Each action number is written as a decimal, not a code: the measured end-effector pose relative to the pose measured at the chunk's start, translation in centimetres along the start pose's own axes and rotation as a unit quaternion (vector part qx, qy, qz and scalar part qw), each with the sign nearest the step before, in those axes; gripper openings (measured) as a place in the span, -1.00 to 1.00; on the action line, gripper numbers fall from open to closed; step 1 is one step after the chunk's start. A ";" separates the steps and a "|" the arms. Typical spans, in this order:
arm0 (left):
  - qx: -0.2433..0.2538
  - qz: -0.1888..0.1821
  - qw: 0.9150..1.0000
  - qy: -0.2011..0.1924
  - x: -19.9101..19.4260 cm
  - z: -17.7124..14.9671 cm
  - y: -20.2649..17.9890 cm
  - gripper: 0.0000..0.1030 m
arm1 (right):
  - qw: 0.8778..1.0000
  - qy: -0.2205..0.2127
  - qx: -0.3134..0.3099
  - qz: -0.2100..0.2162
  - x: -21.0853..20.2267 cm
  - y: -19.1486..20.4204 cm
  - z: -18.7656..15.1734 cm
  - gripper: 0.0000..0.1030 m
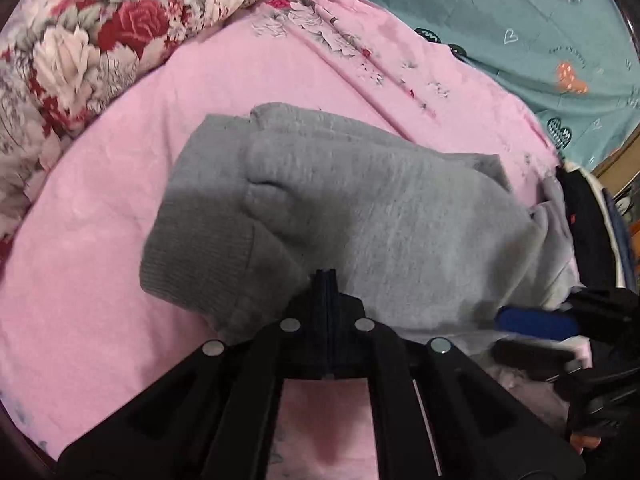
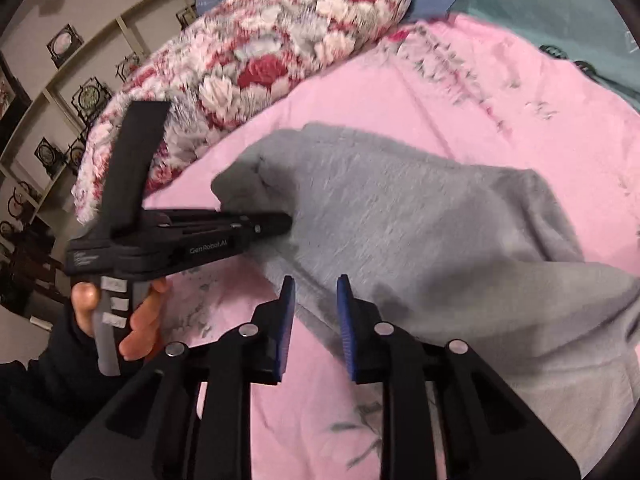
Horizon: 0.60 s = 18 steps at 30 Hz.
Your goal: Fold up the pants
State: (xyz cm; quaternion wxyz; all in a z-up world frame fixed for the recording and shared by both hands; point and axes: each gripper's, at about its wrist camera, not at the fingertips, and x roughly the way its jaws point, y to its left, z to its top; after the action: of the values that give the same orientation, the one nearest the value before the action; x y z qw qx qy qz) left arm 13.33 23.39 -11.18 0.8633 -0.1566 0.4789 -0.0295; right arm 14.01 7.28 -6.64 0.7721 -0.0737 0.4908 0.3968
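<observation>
Grey sweatpants (image 1: 360,220) lie bunched on a pink bedsheet (image 1: 100,240), a ribbed cuff (image 1: 200,264) at the near left. My left gripper (image 1: 327,276) is shut on the pants' near edge; in the right wrist view it (image 2: 286,220) pinches the grey fabric (image 2: 420,240) from the left. My right gripper (image 2: 316,292) is open, its blue pads (image 2: 286,320) astride the pants' near edge, holding nothing. It also shows at the right edge of the left wrist view (image 1: 536,336).
A rose-patterned quilt (image 1: 80,48) is rolled at the back left. A teal blanket (image 1: 520,20) lies at the back right. Wall shelves (image 2: 60,80) with framed ornaments stand at the left. The pink sheet (image 2: 460,80) stretches behind the pants.
</observation>
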 end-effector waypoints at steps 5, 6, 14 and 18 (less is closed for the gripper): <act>-0.012 -0.022 1.000 0.001 -0.1 0.0 1.2 -0.94 | 0.997 0.079 0.026 0.004 3.2 -0.7 0.0 -0.50; -0.009 -0.022 1.000 0.001 0.0 -0.1 1.2 -0.94 | 0.996 0.085 0.034 -0.002 2.1 -1.2 0.5 -0.50; -0.019 -0.045 0.999 -0.010 0.0 -0.7 2.0 -0.95 | 0.937 0.043 0.254 -0.236 -11.5 -21.8 5.0 0.55; -0.020 -0.055 0.998 -0.019 0.1 -1.0 2.2 -0.94 | 0.862 0.066 0.389 -0.319 -14.3 -34.4 4.8 0.55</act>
State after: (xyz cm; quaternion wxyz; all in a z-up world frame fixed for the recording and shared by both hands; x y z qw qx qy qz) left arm 12.33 25.22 -12.35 0.8659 -0.1999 0.4541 -0.0643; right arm 38.07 -21.18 -2.03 0.7885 0.0541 0.6044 -0.0997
